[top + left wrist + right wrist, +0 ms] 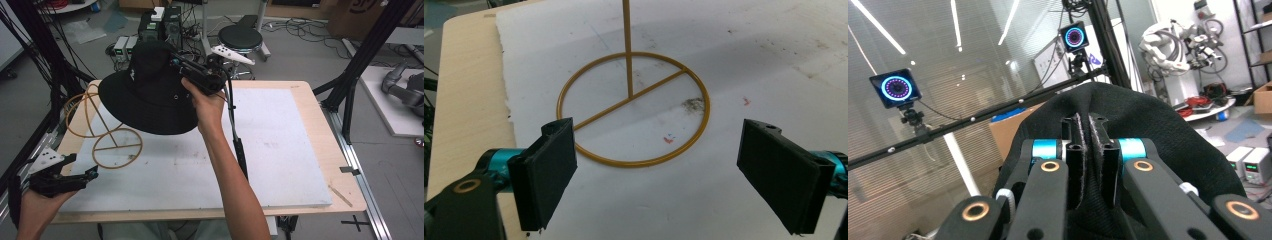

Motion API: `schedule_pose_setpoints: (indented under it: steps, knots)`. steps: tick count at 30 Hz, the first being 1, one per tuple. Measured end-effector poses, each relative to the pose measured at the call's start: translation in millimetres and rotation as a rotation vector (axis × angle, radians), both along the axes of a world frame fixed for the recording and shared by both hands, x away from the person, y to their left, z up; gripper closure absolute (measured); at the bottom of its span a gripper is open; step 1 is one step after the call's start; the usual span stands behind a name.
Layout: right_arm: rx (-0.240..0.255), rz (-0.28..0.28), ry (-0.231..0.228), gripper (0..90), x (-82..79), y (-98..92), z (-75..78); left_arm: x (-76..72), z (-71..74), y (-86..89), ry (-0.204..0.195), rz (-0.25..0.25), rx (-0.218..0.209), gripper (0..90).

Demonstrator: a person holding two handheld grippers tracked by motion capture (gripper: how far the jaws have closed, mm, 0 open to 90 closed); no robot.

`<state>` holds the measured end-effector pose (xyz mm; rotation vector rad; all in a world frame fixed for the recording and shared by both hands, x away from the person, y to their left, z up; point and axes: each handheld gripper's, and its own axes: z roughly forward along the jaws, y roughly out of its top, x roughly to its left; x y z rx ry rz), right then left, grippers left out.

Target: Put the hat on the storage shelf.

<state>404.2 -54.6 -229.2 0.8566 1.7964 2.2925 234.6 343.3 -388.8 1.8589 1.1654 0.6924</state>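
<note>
the right gripper (186,67) pinches the black hat (145,92) above the table (320,150), seemingly at its crown. the left gripper (656,170) hangs wide open, holding nothing, near the gold wire stand (631,107).

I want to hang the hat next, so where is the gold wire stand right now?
The gold wire stand stands on the white board's left part in the high view, just behind the left gripper, partly hidden by the black hat held above it.
</note>
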Motion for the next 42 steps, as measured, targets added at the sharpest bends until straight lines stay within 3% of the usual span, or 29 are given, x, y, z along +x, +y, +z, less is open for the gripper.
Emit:
schedule_pose_setpoints:
  steps: [9,26,42]
  knots:
    - [0.017,0.043,0.005,87.4,1.9,26.5,1.0,-9.5,0.0,8.4,-0.002,0.023,0.003,16.3]
    - [-0.008,0.125,0.009,87.3,2.5,77.0,-6.4,-27.5,0.9,22.4,-0.006,0.060,0.008,16.3]
    - [0.023,0.153,-0.001,87.2,1.5,82.0,-5.3,-34.3,0.5,27.1,-0.003,0.075,0.012,16.3]
